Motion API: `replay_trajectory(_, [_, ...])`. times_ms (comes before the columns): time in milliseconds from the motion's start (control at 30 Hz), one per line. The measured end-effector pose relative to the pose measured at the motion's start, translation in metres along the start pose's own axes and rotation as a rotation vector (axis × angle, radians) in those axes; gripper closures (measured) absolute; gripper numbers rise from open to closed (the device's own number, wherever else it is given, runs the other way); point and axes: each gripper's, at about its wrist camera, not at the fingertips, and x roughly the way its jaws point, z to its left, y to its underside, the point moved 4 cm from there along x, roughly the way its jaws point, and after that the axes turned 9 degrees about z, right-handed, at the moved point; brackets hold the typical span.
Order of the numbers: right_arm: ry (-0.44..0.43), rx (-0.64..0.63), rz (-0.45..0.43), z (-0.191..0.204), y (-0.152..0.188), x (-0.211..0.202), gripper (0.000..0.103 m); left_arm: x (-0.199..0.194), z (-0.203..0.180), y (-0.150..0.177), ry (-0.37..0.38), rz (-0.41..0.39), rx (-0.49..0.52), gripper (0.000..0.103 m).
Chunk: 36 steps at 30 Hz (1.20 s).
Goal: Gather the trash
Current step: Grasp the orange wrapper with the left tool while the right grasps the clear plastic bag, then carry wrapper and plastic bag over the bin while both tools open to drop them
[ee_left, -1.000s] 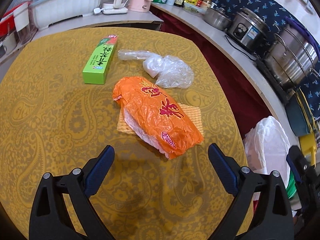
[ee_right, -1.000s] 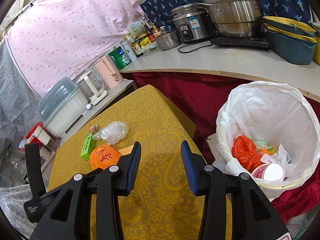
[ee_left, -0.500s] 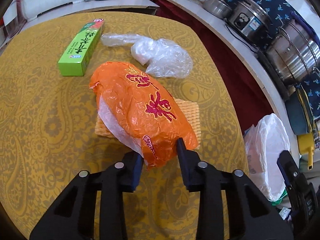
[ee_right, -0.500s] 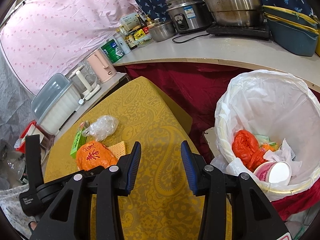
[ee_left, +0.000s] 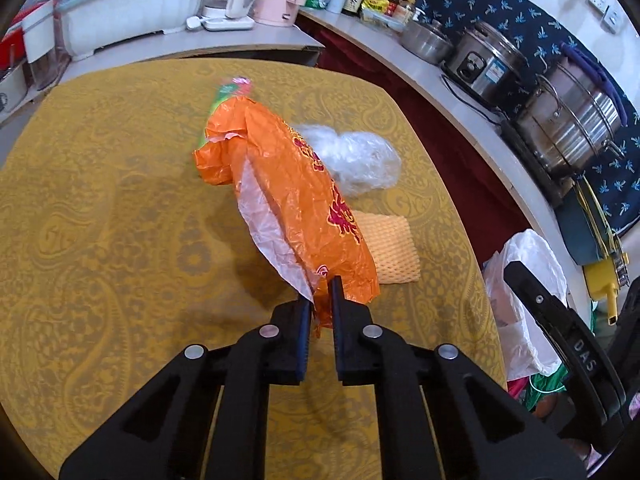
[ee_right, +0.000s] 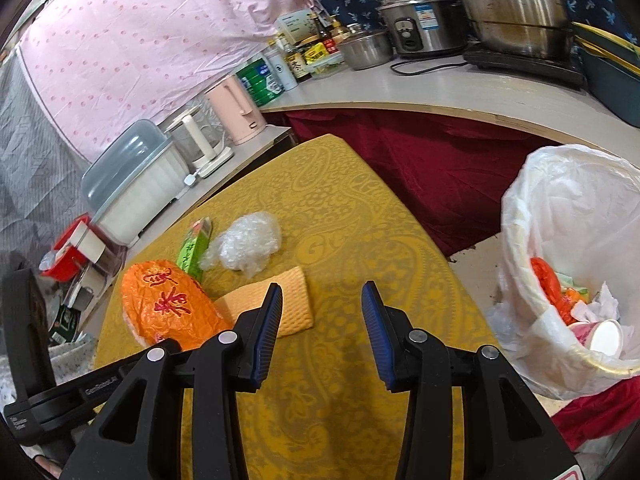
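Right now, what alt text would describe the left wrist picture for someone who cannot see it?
The left gripper is shut on the near end of a crinkled orange plastic bag above a yellow patterned tablecloth. Behind lie a clear crumpled plastic bag and a yellow foam net sleeve.

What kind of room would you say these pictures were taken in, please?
Most likely a home kitchen or dining corner. A rice cooker and a large steel pot stand on the counter beside condiment bottles, and a lined trash bin stands by the cloth-covered table.
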Motion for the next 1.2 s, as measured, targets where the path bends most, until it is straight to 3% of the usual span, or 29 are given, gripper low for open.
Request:
replay_trajectory(267, [-0.029,-0.067,0.021,0.041,-0.019,0.03,0.062,-0.023,0.039,-0.014,-0.053,-0.064,-0.046,0.094])
replay_trajectory(467, [-0.022,-0.078,0.04,0.061,-0.038,0.068,0.055,-0.027,0.065,-0.029,-0.077,-0.092,-0.069,0.094])
replay_trajectory(833, [-0.032,-0.024,0.119,0.06,-0.059,0.138,0.05,-0.013,0.081,-0.049,-0.067,-0.09,-0.079,0.094])
replay_trajectory(867, [-0.037,-0.021,0.128,0.06,-0.06,0.142,0.056,-0.012,0.081,-0.05,-0.064,-0.088,-0.078,0.094])
replay_trajectory(900, [-0.043,-0.019,0.135,0.059,-0.059,0.146,0.07,-0.01,0.081,-0.05,-0.063,-0.087,-0.076,0.094])
replay_trajectory(967, [-0.059,-0.019,0.151,0.059,-0.058,0.15,0.089,-0.008,0.081,-0.051,-0.062,-0.084,-0.075,0.094])
replay_trajectory(1000, [-0.062,-0.018,0.151,0.059,-0.058,0.15,0.094,-0.007,0.08,-0.051,-0.06,-0.082,-0.074,0.094])
replay_trajectory(1200, [-0.075,-0.017,0.107,0.055,-0.057,0.127,0.098,-0.011,0.068,-0.049,-0.053,-0.089,-0.057,0.094])
